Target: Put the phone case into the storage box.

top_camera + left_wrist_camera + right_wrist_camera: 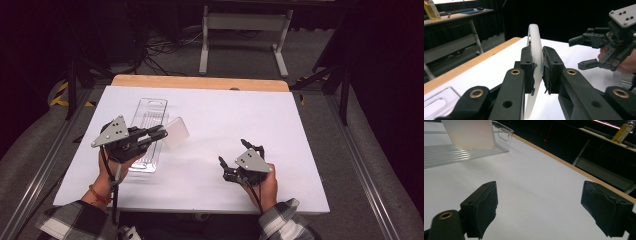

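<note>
My left gripper (159, 134) is shut on a frosted white square plate (176, 132) and holds it just above the table, beside the right edge of a clear ribbed plastic tray (149, 115). Seen edge-on in the left gripper view, the plate (535, 45) stands upright between the two pads of the left gripper (537, 65). My right gripper (233, 152) rests low on the white table near the front, jaws wide apart with nothing between them. From the right gripper (539, 205), the plate (469, 133) hangs over the tray (454, 152) farther off.
The white table top (225, 115) has a wooden strip (200, 82) along its far edge. A white bench frame (245, 30) and cables lie on the floor beyond. A yellow bottle (622, 131) stands on a distant desk.
</note>
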A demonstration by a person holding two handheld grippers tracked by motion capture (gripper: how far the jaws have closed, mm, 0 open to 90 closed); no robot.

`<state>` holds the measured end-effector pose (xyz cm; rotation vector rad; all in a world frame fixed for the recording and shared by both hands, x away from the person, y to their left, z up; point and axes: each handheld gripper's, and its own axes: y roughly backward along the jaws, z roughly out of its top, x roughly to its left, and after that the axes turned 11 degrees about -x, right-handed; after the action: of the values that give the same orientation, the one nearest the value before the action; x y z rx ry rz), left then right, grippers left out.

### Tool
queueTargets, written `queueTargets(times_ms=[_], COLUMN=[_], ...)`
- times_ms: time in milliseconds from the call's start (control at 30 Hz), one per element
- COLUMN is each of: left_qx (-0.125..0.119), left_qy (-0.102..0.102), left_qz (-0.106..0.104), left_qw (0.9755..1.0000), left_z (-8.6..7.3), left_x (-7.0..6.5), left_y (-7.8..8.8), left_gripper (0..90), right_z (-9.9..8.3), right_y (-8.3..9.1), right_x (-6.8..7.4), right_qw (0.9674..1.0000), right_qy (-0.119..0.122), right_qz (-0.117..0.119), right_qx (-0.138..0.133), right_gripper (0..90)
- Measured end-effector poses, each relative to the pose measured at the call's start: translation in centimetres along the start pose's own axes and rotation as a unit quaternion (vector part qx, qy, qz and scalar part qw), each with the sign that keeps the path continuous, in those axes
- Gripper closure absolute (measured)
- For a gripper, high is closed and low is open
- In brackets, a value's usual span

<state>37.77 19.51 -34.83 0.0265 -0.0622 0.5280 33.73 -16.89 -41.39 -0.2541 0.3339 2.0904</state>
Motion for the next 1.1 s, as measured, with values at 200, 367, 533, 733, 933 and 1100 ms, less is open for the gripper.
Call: queueTargets(times_ms=[200, 367, 533, 733, 933, 1100], left_qx=[-0.006, -0.013, -0.011, -0.011, -0.016, -0.015], left_qy=[-0.004, -0.003, -0.007, -0.009, -0.010, -0.015], left_qz=[0.003, 0.006, 0.010, 0.015, 0.022, 0.028], left_qw=[1.0000, 0.9999, 0.9999, 0.9998, 0.9996, 0.9994], left_z=[0.1, 0.3, 0.4, 0.6, 0.7, 0.8], left_x=[0.2, 0.5, 0.7, 1.0, 1.4, 1.6], left_y=[0.3, 0.6, 0.8, 1.1, 1.6, 1.9], left_gripper=[79.9, 79.9, 79.9, 79.9, 79.9, 79.9], right_z=[-0.3, -0.4, -0.9, -1.2, -1.3, -1.3], right_y=[1.3, 2.3, 2.5, 2.1, 2.0, 1.9], right_x=[-1.2, -1.8, -2.2, -2.3, -2.2, -2.2], right_qw=[0.9999, 0.9997, 0.9997, 0.9998, 0.9999, 0.9999], right_qy=[-0.010, -0.017, -0.020, -0.017, -0.015, -0.015], right_qz=[-0.007, -0.011, -0.011, -0.011, -0.007, -0.005], right_qx=[-0.005, -0.013, -0.006, 0.002, 0.004, 0.006], right_gripper=[17.8, 18.6, 18.3, 18.4, 18.8, 19.2])
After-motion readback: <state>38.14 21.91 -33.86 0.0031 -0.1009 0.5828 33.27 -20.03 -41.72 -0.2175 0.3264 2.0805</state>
